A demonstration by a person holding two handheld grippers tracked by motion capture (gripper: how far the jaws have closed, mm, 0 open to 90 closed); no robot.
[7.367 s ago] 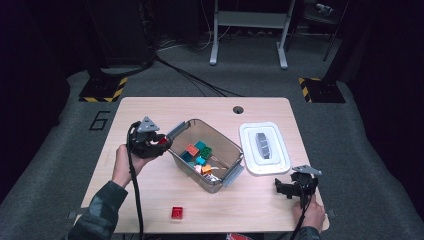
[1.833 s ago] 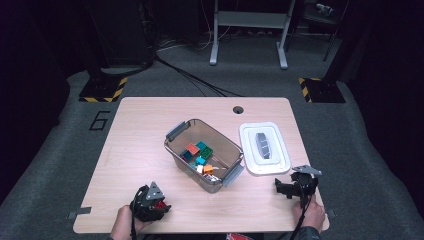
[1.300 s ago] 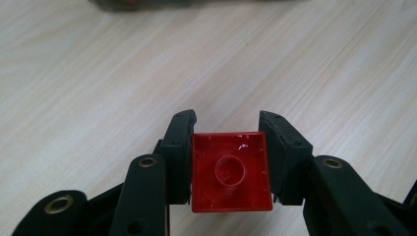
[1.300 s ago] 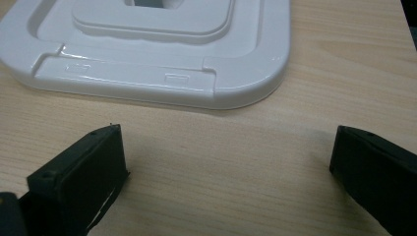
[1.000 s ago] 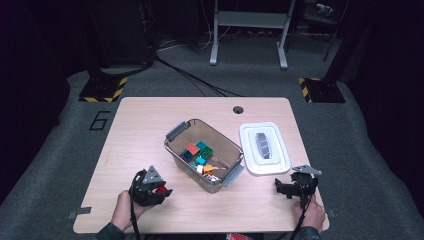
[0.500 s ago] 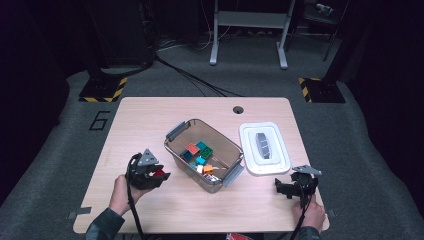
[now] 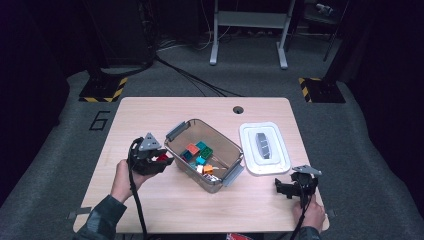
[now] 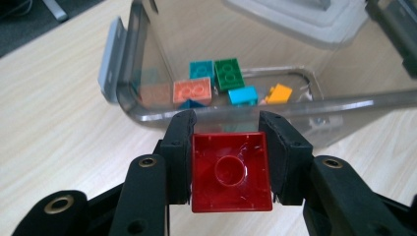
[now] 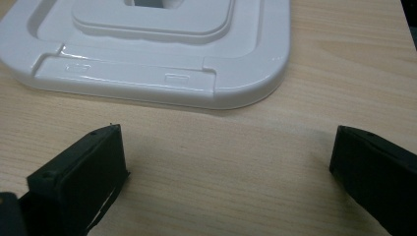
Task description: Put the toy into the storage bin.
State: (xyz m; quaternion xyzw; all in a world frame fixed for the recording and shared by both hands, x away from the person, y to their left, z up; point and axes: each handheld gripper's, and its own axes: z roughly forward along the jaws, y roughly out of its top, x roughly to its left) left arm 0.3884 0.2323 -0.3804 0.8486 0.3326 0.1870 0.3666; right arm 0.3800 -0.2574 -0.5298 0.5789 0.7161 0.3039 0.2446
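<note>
A light wooden table (image 7: 150,210) with rounded corners. On it sit a clear plastic bin (image 7: 226,156) near the middle and, just beside it, a white lid (image 7: 250,160) lying flat.

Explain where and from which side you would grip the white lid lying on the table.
Take the lid by its near edge, coming in level from the person's side: it lies flat, and that rim faces the open right hand-held gripper.

Dim room — grey carpet (image 7: 60,165), metal frame legs (image 7: 248,30), wooden table (image 7: 165,110)
</note>
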